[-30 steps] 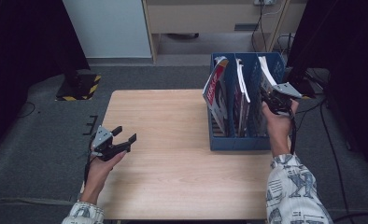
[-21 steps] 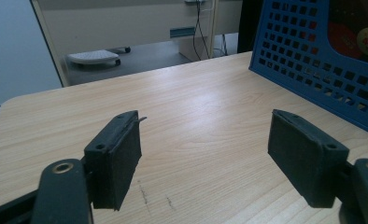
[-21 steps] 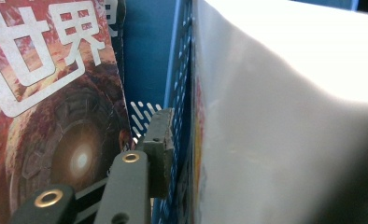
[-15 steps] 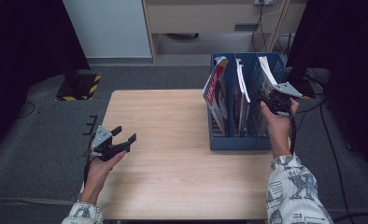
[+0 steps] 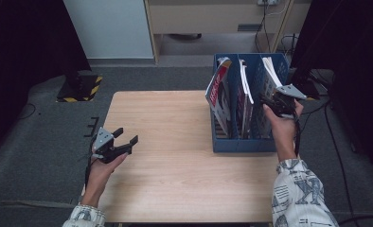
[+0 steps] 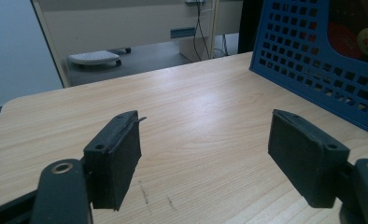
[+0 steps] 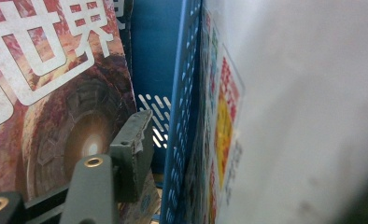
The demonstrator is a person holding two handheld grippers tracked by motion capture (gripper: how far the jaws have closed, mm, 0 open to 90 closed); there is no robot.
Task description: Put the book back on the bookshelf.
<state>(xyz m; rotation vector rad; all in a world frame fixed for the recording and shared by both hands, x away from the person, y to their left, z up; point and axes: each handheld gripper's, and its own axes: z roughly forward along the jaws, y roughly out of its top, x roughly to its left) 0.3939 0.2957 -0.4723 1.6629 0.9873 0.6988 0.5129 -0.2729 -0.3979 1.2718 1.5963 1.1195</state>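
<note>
The blue file rack point(image 5: 244, 142) stands on the right half of the wooden table point(image 5: 175, 179), at its far right corner. It has three slots, each with a magazine standing in it. The left slot holds the red magazine point(image 5: 218, 92), which leans to the left. The middle slot holds a thin magazine point(image 5: 244, 90) seen edge-on; its cover cannot be made out from above. The right slot holds the white-backed magazine point(image 5: 270, 71), the one the right gripper point(image 5: 275, 101) is working at.

Right gripper: held at the top of the right slot, with the person's right hand point(image 5: 283, 130) below it. From above, the jaws are hidden behind the gripper body and the grey plate. In the right gripper view, one jaw stands beside a blue perforated divider point(image 7: 180, 140), with a red-brown cover point(image 7: 56, 107) on its far side. The other jaw is cut off at the right edge, behind a blurred pale sheet point(image 7: 308, 116) very close to the lens. The jaws have just been opening. The divider and the pale sheet lie between them, and the visible pad stands clear of the divider.

Left gripper point(image 5: 125, 137): held low over the left part of the table in the person's left hand point(image 5: 102, 168), well apart from the rack. Its jaws stand wide apart with nothing between them; bare tabletop point(image 6: 196, 116) shows in the gap, and a corner of the rack point(image 6: 313, 70) shows at upper right.
</note>
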